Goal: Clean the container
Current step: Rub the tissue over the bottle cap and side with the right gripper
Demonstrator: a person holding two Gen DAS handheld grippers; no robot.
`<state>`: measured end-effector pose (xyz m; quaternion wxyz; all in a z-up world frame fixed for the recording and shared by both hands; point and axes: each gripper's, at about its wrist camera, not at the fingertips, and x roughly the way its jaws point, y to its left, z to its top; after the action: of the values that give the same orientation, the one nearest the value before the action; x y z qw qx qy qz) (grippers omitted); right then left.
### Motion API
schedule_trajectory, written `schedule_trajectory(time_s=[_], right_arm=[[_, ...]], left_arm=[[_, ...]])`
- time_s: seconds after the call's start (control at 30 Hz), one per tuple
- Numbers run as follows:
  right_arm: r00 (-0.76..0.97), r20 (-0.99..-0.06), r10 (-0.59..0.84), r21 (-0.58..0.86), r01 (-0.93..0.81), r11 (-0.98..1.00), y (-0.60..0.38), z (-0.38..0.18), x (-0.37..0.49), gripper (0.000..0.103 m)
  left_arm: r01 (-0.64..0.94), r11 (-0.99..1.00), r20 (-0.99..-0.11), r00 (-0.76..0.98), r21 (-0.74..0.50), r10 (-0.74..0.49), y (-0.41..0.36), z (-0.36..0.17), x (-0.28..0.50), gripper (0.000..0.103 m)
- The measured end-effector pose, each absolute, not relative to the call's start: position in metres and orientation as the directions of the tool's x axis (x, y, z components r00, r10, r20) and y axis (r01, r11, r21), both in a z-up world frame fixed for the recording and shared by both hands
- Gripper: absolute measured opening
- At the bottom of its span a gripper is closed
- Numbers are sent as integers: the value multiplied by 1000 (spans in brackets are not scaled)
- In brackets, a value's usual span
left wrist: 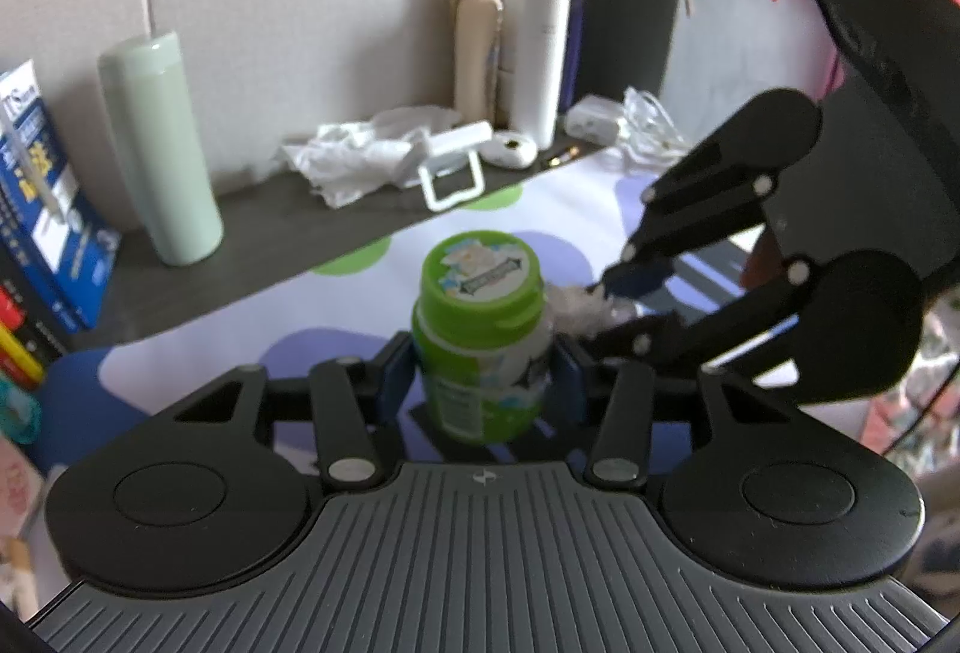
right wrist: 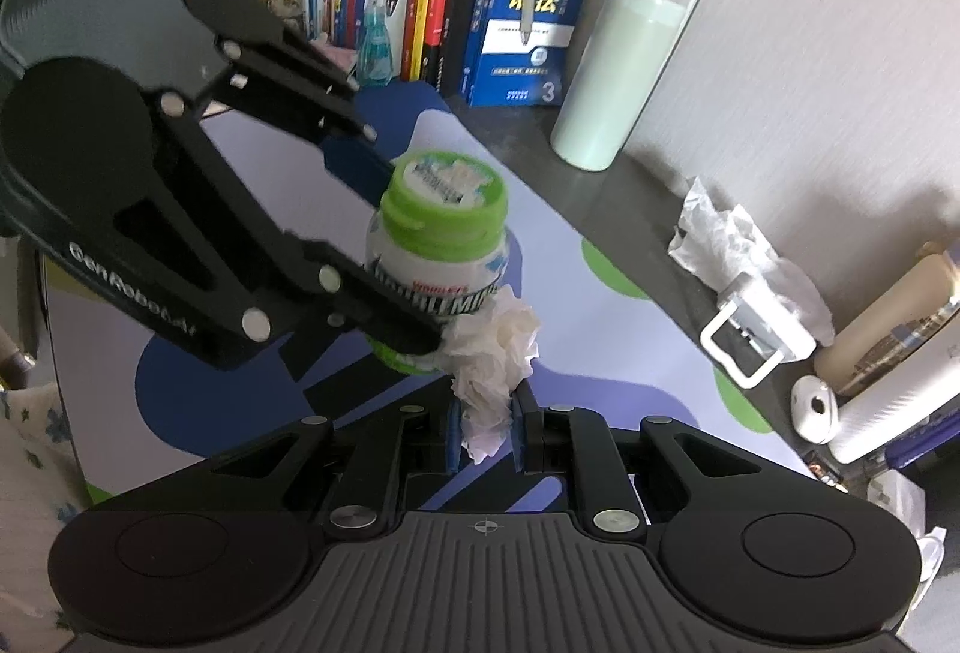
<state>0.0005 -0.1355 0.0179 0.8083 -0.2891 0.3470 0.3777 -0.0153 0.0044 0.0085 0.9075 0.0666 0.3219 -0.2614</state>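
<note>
Only right wrist view shows tissue (right wrist: 493,353) touching container (right wrist: 441,239).

The left wrist camera sits just behind the left gripper (left wrist: 483,383) and looks along its jaws toward the wall at the back of the desk (left wrist: 252,257), very close to the green-lidded container (left wrist: 480,329). The right wrist camera sits just behind the right gripper (right wrist: 487,434) and looks across the desk toward the books (right wrist: 480,5). Both views show the container, the pale green tumbler (left wrist: 159,143) and each other's gripper up close.
</note>
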Motion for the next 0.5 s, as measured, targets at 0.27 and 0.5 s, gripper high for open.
schedule_trajectory(time_s=[0.27, 0.5], right_arm=[[491, -764, 419, -215, -805, 553, -137, 29, 0, 15], [509, -744, 433, -222, -800, 557, -139, 39, -1, 15]], left_arm=[[524, 850, -618, 655, -42, -435, 4, 9, -16, 47], [529, 848, -620, 654, -36, -434, 2, 8, -17, 47]])
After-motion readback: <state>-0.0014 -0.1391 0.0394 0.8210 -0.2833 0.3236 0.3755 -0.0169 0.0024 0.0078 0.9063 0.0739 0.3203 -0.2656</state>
